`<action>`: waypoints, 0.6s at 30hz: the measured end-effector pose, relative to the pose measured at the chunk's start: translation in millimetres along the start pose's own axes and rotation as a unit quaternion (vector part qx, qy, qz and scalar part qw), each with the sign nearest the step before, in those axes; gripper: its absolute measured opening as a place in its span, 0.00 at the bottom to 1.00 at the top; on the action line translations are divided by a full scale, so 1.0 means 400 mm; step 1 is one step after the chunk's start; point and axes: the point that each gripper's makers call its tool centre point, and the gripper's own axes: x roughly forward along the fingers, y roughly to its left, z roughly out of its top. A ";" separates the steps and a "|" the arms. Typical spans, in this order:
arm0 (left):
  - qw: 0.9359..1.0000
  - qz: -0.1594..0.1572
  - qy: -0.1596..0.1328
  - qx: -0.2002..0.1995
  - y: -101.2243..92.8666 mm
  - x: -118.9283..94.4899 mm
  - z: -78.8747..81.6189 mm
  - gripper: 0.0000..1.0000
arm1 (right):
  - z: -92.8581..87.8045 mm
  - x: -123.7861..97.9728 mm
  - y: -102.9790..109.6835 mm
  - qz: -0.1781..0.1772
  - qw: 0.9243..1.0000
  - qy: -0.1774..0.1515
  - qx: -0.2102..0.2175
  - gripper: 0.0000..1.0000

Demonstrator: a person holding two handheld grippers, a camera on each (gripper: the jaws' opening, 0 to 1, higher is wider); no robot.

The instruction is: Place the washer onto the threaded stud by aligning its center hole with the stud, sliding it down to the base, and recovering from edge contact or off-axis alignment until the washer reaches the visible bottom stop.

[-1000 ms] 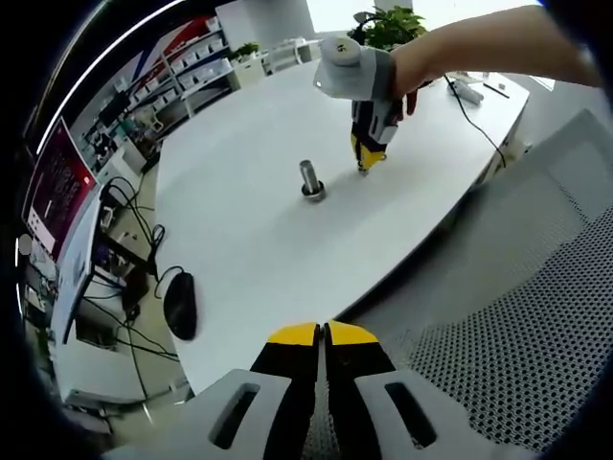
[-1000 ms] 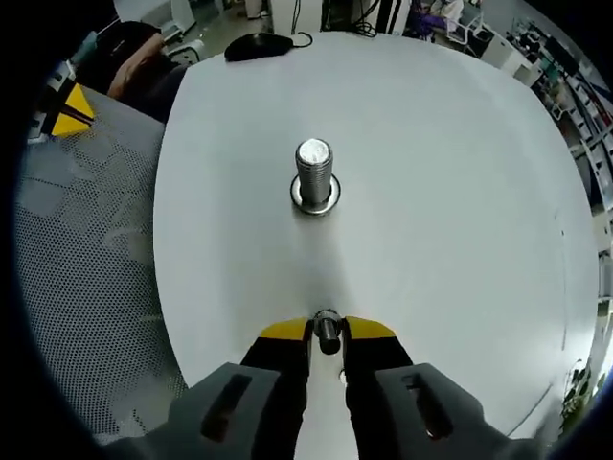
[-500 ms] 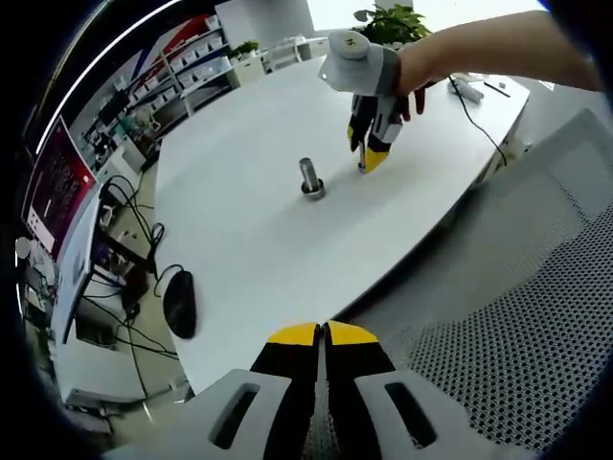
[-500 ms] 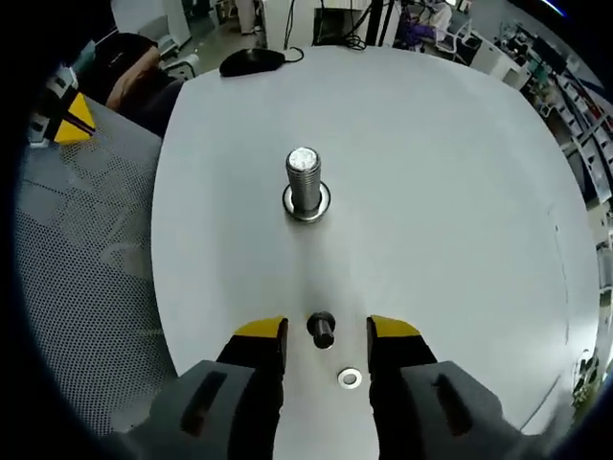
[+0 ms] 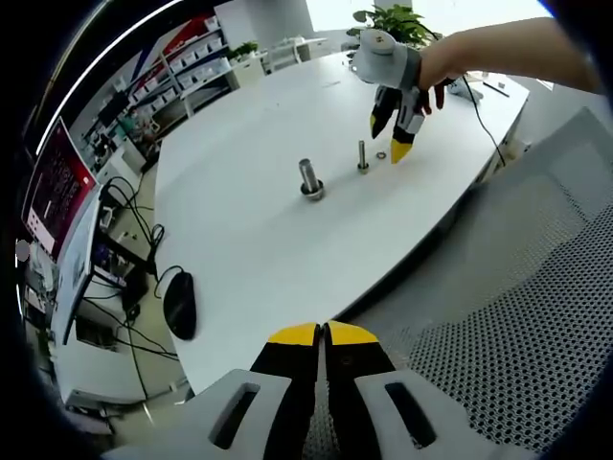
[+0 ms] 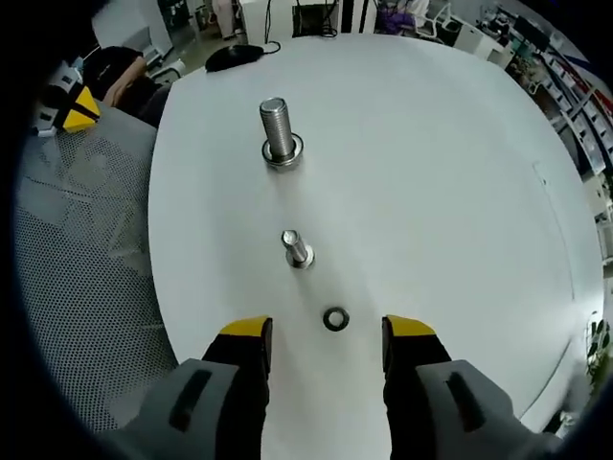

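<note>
A small washer (image 6: 334, 319) lies flat on the white table (image 6: 450, 172), just ahead of and between the tips of my open right gripper (image 6: 328, 333). A thin small bolt (image 6: 296, 249) stands upright a little beyond it. Farther on stands the thick threaded stud (image 6: 279, 132) with a ring at its base. In the left gripper view the stud (image 5: 308, 178), the bolt (image 5: 363, 156) and the washer (image 5: 381, 155) sit mid-table, with the right gripper (image 5: 395, 134) above them in a person's hand. My left gripper (image 5: 322, 335) is shut and holds nothing, off the table's edge.
A mesh chair seat (image 5: 517, 316) lies under and beside the left gripper. A black mouse (image 5: 179, 305) and cables sit at the table's far end, with a monitor (image 5: 57, 201) beyond. The left gripper (image 6: 67, 107) shows over the chair mesh.
My right gripper opened, let go of the small bolt and drew back and up. The bolt now stands free on the table, and the washer has come into sight. Left gripper unmoved.
</note>
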 end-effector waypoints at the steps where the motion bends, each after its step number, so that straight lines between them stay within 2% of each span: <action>1: 1.000 0.000 0.000 0.000 0.000 0.000 0.000 0.00 | -0.003 0.006 -0.006 -0.002 1.000 0.000 0.005 0.46; 7: 1.000 0.000 -0.001 0.001 0.000 0.001 0.001 0.00 | -0.005 0.019 0.012 0.005 1.000 0.005 0.015 0.40; 10: 1.000 0.000 -0.001 0.001 0.000 0.001 0.001 0.00 | -0.003 0.029 0.011 0.010 1.000 0.013 -0.008 0.37; 18: 1.000 0.000 -0.003 0.002 0.000 0.001 0.003 0.00 | -0.007 0.031 0.005 0.020 0.999 0.041 -0.022 0.33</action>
